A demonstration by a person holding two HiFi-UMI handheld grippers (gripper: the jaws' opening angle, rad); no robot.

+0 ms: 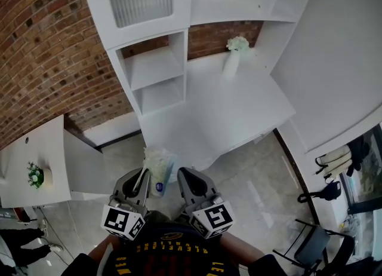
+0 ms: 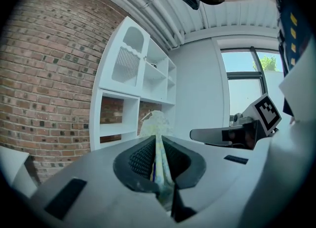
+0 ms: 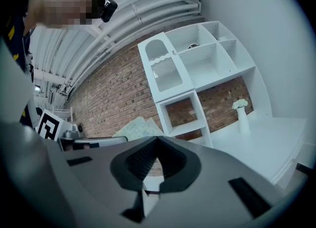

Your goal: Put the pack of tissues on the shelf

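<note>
The pack of tissues (image 1: 158, 169), pale with a floral print, sticks out ahead of my left gripper (image 1: 143, 177), which is shut on it. In the left gripper view the pack's thin edge (image 2: 158, 155) is pinched between the ribbed pads of that gripper (image 2: 157, 145). My right gripper (image 1: 185, 177) hangs just right of the pack, and its jaws (image 3: 157, 143) are shut with nothing in them. The pack (image 3: 134, 128) also shows at the left of the right gripper view. The white shelf unit (image 1: 154, 69) stands ahead against the brick wall, its two small cubbies empty.
A white vase of white flowers (image 1: 233, 58) stands on the white desk top (image 1: 239, 113) beside the shelf. A low white cabinet (image 1: 54, 155) with a small green plant (image 1: 34, 174) is at the left. A dark chair (image 1: 310, 242) stands at the lower right.
</note>
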